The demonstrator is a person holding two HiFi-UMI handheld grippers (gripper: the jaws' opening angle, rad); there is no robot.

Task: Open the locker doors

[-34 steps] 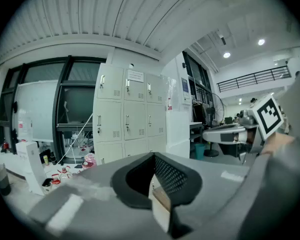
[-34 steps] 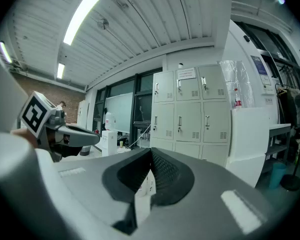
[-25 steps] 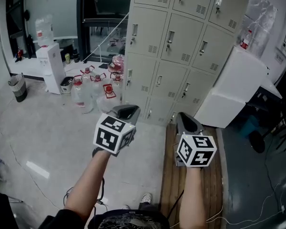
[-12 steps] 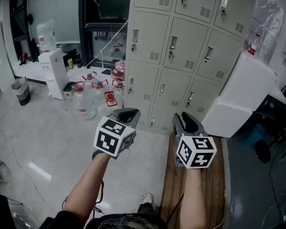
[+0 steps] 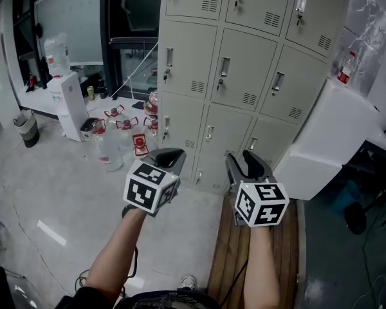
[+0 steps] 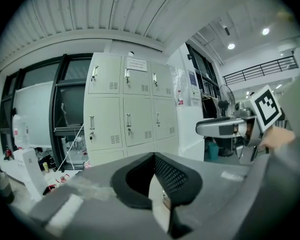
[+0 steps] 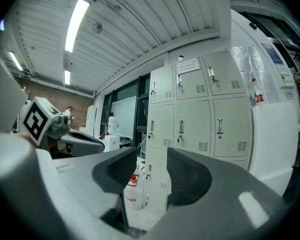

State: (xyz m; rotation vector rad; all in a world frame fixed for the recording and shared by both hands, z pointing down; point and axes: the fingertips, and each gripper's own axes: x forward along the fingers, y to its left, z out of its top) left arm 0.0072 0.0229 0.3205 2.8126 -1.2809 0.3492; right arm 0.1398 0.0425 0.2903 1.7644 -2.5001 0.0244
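Observation:
A bank of beige lockers stands ahead with all its doors closed, each with a small handle and a vent. It also shows in the left gripper view as lockers and in the right gripper view as lockers. Both grippers are held in the air short of the lockers and touch nothing. My left gripper is shut and empty, its pads meeting at the tip. My right gripper is opening, and the gap between its pads holds nothing.
Several water jugs stand on the floor left of the lockers, beside a white water dispenser and a bin. A large white box leans against the lockers at the right. Wooden planks lie underfoot at the right.
The right gripper's jaws have gone from shut to apart. The lockers loom larger and sit further left in the head view, and both grippers have kept their place in it.

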